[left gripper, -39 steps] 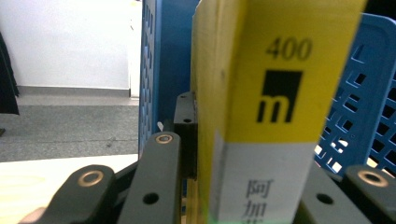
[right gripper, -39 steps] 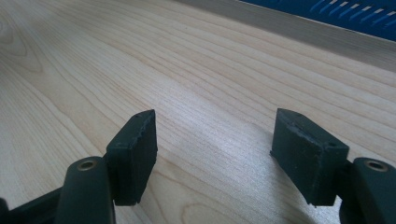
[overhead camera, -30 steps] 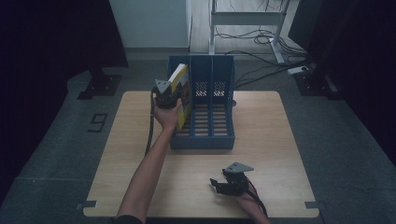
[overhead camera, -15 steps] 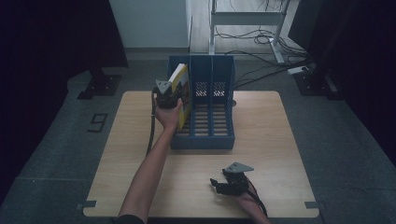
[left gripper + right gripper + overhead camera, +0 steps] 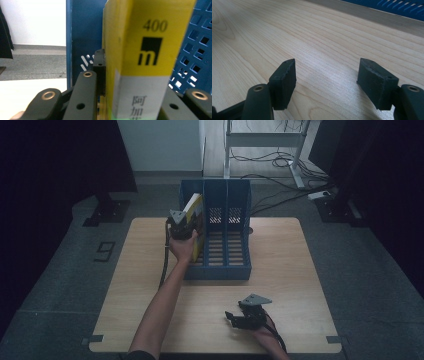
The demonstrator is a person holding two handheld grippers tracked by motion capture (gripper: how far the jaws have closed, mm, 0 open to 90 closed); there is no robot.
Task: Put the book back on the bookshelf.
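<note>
One "400" on the gripped book (image 5: 140, 62)

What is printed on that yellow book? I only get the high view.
Observer: The left gripper view shows the book carries "400" and a black square logo, with a grey band below.
Visitor: Is it gripped?
Observer: Yes, the left gripper has its fingers pressed on the book's sides.
Visitor: And the other hand?
Observer: The right gripper has fingers apart, with bare table between them.
</note>
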